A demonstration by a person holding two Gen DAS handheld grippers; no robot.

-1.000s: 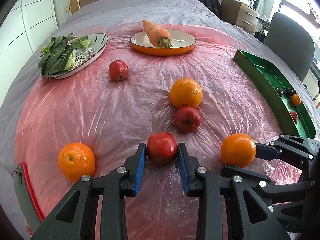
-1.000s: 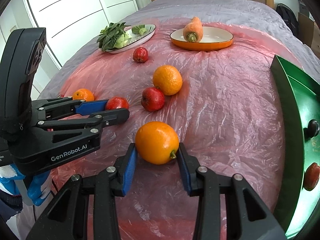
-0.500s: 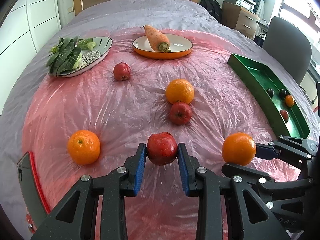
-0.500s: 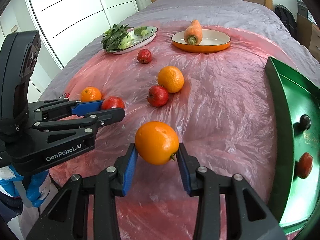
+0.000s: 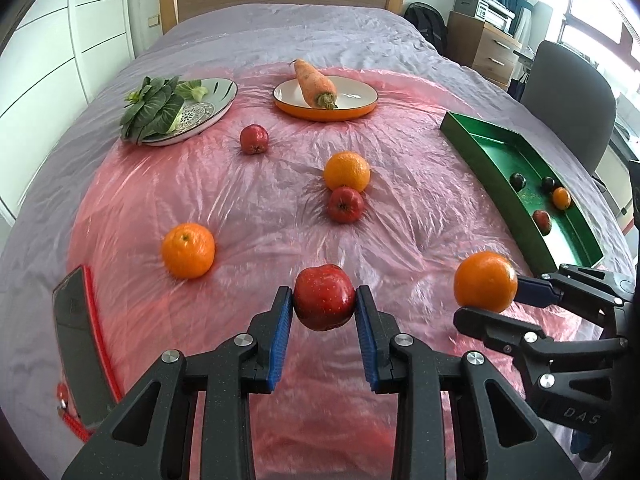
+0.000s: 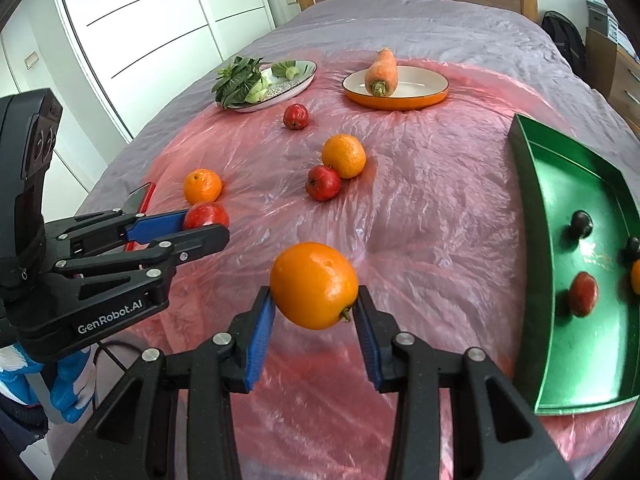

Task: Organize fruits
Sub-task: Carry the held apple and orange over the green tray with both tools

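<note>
- While both fruits hang clear of the pink plastic sheet (image 5: 248,216) spread over the bed (image 5: 280,32), best carried level and slow toward the green tray (image 6: 528,216) at the right edge, with no squeezing harder than now.
- Green tray: already holding a red fruit (image 6: 583,288), two dark round fruits and a small orange one, with bare floor at the near end; judged the right spot for setting down, low and gently to avoid rolling into the others.
- Patterned plate (image 5: 216,100) at far left: leafy greens (image 5: 150,106) on it, no fruit.
- Orange-rimmed plate (image 5: 360,100) at far centre: a single carrot (image 5: 314,82) lying across it.
- Left hand-held gripper (image 5: 324,314): pinching a red apple (image 5: 324,296) between its blue pads, lifted just off the sheet.
- Right hand-held gripper (image 6: 314,312): clamped on an orange (image 6: 314,284), also held above the sheet, nearer the tray than the apple; probably first to go in.
- Loose on the sheet: an orange (image 5: 187,250) at left, another orange (image 5: 346,171) touching a red apple (image 5: 346,205) at centre, one more red apple (image 5: 254,139) near the plates.
- Phone (image 5: 80,340) with red edging at the near left, well apart from the path.
</note>
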